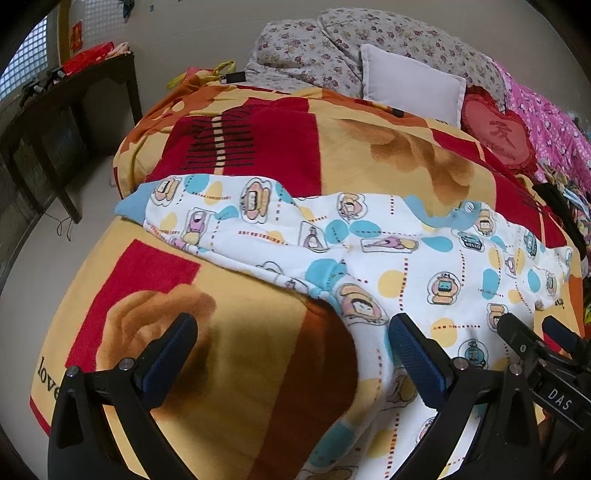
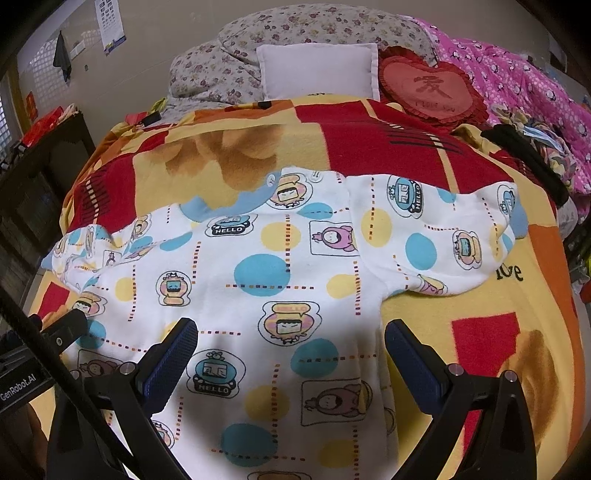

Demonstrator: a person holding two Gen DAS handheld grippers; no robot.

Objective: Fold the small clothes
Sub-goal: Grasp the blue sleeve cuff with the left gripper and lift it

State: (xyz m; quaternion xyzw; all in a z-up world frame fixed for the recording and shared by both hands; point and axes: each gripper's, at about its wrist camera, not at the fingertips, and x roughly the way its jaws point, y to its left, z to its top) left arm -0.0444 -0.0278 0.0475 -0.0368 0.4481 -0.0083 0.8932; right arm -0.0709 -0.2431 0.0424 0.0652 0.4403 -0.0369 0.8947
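the bed (image 2: 546, 258) fills both views, spread with a red, yellow and orange blanket (image 1: 258, 155); at its head lie a flowered quilt (image 2: 295, 33), a pale pillow (image 2: 317, 70) and a red heart cushion (image 2: 432, 88), with a pink cover (image 2: 517, 81) heaped along the right side and a dark side table (image 1: 66, 122) off to the left. the small printed top (image 2: 280, 280), white with blue and yellow dots, lies flat and face up across the blanket, sleeves spread to either side. it looks light, soft and floppy, so it should fold easily but sag and slip unless it is pinched at a sleeve cuff or the hem corners. nothing lies on it. the left gripper (image 1: 291, 350) hovers over its left edge, fingers wide apart and empty; the right gripper (image 2: 291, 350) hangs over its lower body, likewise spread and holding nothing
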